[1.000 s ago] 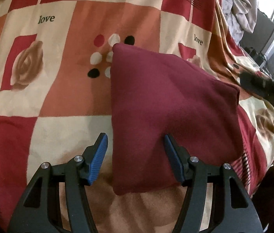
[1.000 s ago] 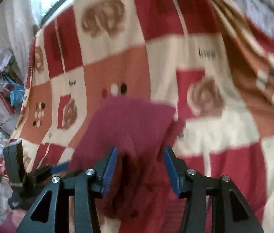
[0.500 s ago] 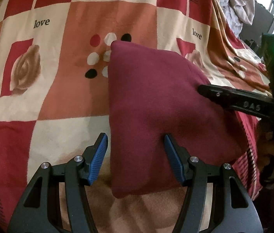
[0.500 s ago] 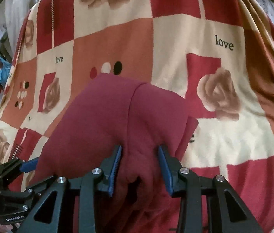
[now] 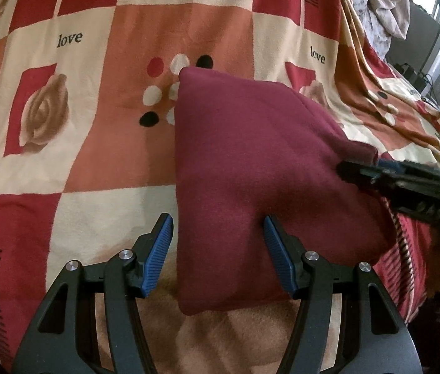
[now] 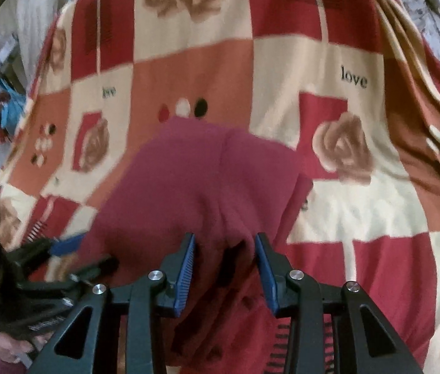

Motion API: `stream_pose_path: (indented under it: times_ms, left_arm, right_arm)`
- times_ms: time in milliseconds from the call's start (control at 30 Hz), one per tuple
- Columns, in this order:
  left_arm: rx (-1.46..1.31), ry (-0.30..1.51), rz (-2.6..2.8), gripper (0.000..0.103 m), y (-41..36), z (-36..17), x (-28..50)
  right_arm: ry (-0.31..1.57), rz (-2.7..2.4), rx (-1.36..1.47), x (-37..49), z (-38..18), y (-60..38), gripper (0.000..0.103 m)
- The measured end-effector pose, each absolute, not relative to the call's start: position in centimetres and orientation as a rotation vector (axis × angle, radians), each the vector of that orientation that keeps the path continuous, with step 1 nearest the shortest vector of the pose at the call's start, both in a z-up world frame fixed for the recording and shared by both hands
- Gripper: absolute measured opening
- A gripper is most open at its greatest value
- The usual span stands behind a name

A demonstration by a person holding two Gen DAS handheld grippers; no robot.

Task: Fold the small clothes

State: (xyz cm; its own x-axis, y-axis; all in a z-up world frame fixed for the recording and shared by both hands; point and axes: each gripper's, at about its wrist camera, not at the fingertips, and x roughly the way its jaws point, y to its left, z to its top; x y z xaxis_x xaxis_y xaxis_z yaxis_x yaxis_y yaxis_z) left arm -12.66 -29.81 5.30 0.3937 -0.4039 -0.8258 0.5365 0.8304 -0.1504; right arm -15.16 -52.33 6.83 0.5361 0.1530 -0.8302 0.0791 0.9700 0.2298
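Note:
A folded maroon garment (image 5: 251, 171) lies on a patterned bedspread (image 5: 95, 155). My left gripper (image 5: 217, 249) is open, its blue pads straddling the garment's near left edge without pinching it. My right gripper (image 6: 224, 258) has its jaws narrowed around a bunched fold of the garment (image 6: 207, 180) and grips it at its near edge. In the left wrist view the right gripper (image 5: 385, 171) shows at the garment's right corner. In the right wrist view the left gripper (image 6: 58, 249) shows blurred at lower left.
The bedspread (image 6: 344, 218) has red, cream and orange squares with roses and "love" lettering. Crumpled pale laundry (image 5: 375, 0) lies at the far right of the bed. Dark furniture (image 5: 422, 40) stands beyond the bed's right edge. Clutter (image 6: 2, 93) sits beyond the left edge.
My right gripper came down onto the garment's right side and narrowed its jaws on a fold, bunching the cloth. My left gripper stayed open in place.

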Motion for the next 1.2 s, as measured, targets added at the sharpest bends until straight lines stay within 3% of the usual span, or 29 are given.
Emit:
stream_pose_path:
  times_ms: [133,200,433,567,733,900,1200]
  left_arm:
    - [0.138,1.012,-0.605,0.061,-29.7,5.3,-12.5]
    - [0.134,1.016,-0.609,0.061,-29.5,5.2,-12.3]
    - [0.073,1.049,-0.644,0.061,-29.1,5.2,-11.8]
    - [-0.063,1.11,-0.691,0.062,-28.0,5.4,-10.6]
    - [-0.235,1.166,-0.753,0.071,-27.0,5.7,-8.2]
    - [-0.362,1.236,-0.783,0.082,-27.1,4.5,-5.2]
    - [-0.33,1.296,-0.83,0.086,-29.4,2.5,-4.6]
  right_arm:
    - [0.999,0.046,0.278,-15.4,6.3,-52.7,0.038]
    - [1.011,0.042,0.293,-15.3,6.0,-53.0,0.046]
    - [0.999,0.079,0.422,-15.9,5.5,-54.2,0.048]
    - [0.99,0.09,0.527,-16.2,5.2,-55.6,0.067]
    - [0.928,0.156,0.632,-16.5,4.8,-57.1,0.082]
    - [0.961,0.233,0.732,-14.9,2.5,-57.4,0.083]
    - [0.928,0.263,0.708,-12.4,1.7,-56.3,0.088]
